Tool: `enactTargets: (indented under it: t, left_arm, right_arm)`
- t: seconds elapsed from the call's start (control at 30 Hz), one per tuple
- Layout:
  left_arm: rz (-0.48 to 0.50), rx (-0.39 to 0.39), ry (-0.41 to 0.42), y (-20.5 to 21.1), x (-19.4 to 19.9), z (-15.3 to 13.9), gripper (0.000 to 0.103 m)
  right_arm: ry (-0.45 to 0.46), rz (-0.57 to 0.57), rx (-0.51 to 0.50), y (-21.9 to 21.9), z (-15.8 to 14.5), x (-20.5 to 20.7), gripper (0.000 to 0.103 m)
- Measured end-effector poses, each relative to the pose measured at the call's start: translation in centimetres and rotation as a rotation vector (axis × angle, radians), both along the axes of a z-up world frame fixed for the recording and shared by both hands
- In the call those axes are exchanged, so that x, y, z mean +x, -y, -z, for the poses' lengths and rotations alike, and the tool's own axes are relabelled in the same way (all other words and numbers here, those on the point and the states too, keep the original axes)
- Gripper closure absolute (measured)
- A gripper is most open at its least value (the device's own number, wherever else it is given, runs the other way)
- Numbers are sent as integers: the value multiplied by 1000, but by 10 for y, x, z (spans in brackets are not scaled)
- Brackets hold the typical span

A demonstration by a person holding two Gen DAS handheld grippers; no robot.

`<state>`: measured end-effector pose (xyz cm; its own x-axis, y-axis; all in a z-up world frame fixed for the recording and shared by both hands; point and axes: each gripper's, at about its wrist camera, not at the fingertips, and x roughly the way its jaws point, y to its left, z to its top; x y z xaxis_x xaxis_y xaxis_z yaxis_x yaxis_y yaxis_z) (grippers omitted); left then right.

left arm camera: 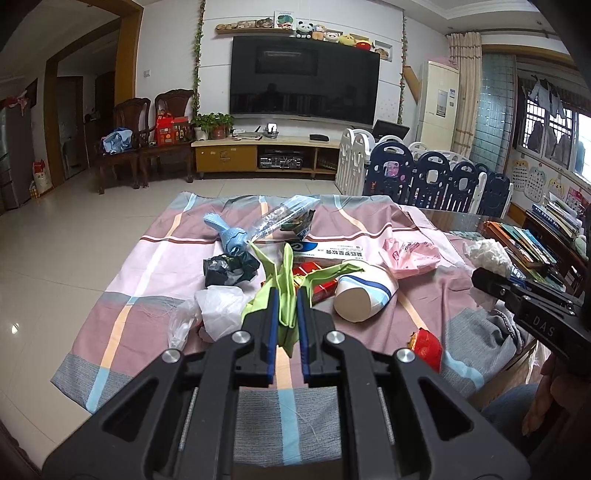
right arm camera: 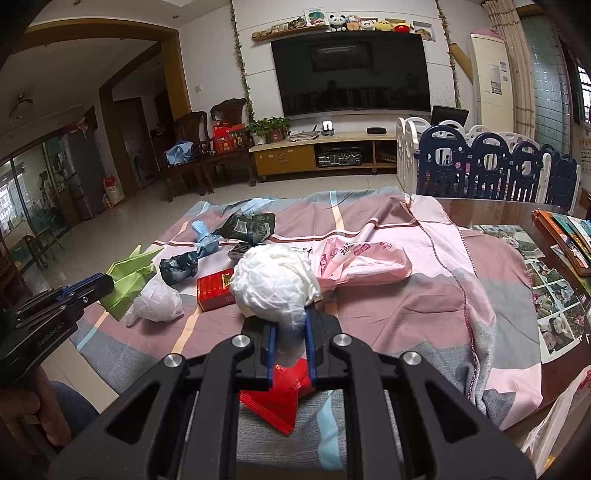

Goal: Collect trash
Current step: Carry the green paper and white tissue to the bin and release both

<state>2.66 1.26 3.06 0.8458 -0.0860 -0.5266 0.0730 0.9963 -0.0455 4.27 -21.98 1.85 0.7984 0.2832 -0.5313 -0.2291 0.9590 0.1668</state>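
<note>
Left gripper (left arm camera: 287, 295) jaws pinching green folded paper (left arm camera: 284, 273); right gripper (right arm camera: 291, 325) jaws pinching white crumpled tissue (right arm camera: 275, 280) above cloth-covered surface (right arm camera: 406, 295)

Bench: we see a checked cloth (left arm camera: 140, 258) covering it.
On the cloth: paper cup (left arm camera: 364, 291) on its side, red box (right arm camera: 216, 291), pink bag (right arm camera: 365, 262), black wad (left arm camera: 229, 267), white bag (right arm camera: 159, 301).

Far ahead of me a big dark television (left arm camera: 304, 79) hangs on the white wall, with a row of plush toys (left arm camera: 332, 35) on the shelf above it. Below stands a low wooden TV cabinet (left arm camera: 258, 155) carrying a potted plant (left arm camera: 214, 125). Two dark wooden chairs (left arm camera: 147, 140) sit to its left. A blue-and-white playpen fence (left arm camera: 436, 177) stands far right, and books (left arm camera: 532, 240) lie stacked at the right edge.
</note>
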Motion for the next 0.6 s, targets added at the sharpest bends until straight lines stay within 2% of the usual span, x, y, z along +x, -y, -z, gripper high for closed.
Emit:
enactTargets:
  t: [0.27,0.37,0.5,0.6]
  left_arm:
    - [2,12,0,1,-2,0,92]
    - [2,9,-2,1,-2,0,92]
    - [1,3,-1,0,-2,0,92]
    - [8,5,4,1,-2,0,92]
  right_arm:
    - [1,1,12,2,0,1,90]
    - [16,11,70,14,-6,-5,90]
    - [20,88,189,67,-21,-27,90]
    - [45,176,188,125,-30,-55,90]
